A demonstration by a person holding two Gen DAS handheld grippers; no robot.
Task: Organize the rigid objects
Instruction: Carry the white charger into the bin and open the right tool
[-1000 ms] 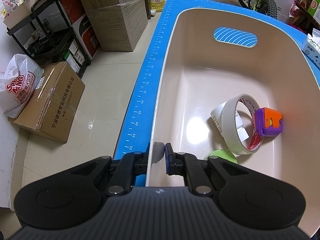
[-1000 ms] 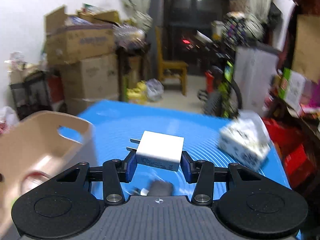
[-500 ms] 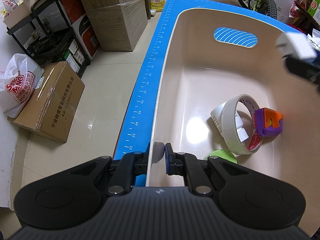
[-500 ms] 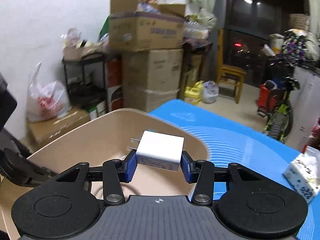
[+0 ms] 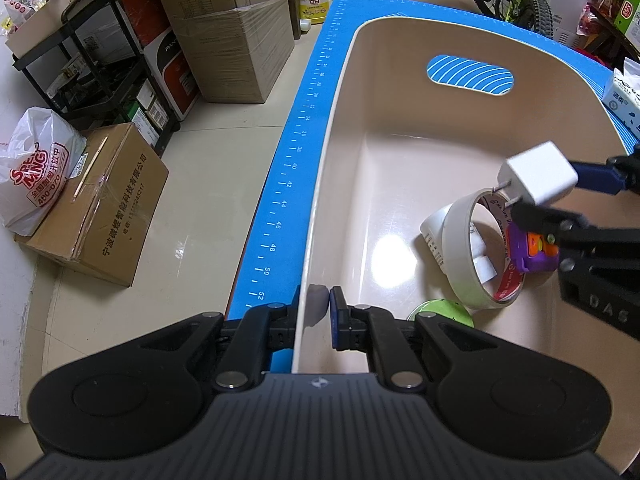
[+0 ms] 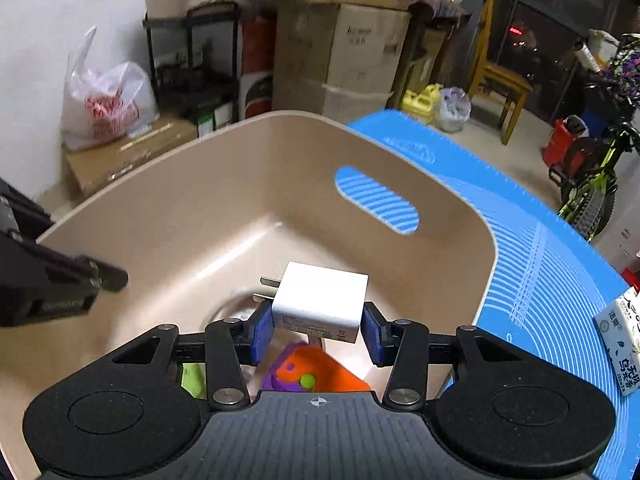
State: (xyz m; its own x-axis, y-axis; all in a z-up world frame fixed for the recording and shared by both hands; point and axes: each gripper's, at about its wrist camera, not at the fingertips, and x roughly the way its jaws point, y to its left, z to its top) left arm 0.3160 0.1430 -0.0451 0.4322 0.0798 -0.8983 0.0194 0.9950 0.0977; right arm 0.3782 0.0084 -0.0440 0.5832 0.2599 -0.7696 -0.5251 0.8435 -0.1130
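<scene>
A beige plastic bin [image 5: 344, 128] [image 6: 168, 184] stands on a blue mat. My left gripper [image 5: 314, 314] is shut on the bin's near rim. My right gripper [image 6: 318, 330] is shut on a white charger plug [image 6: 322, 300] [image 5: 538, 178], its prongs pointing left, held over the inside of the bin. On the bin floor lie a roll of white tape [image 5: 466, 256], a purple and orange toy block [image 5: 534, 252] [image 6: 308, 368] and a green round lid [image 5: 440, 310], partly hidden by my left gripper.
The blue mat [image 5: 288, 184] [image 6: 532, 240] has a ruler scale along its left edge. A tissue pack [image 5: 624, 94] [image 6: 624, 340] lies on the mat right of the bin. Cardboard boxes [image 5: 100, 204], a plastic bag [image 5: 36, 172] and a black shelf stand on the floor to the left.
My right gripper has swung left with the charger plug, from over the open mat to above the inside of the bin. The left gripper has stayed on the rim.
</scene>
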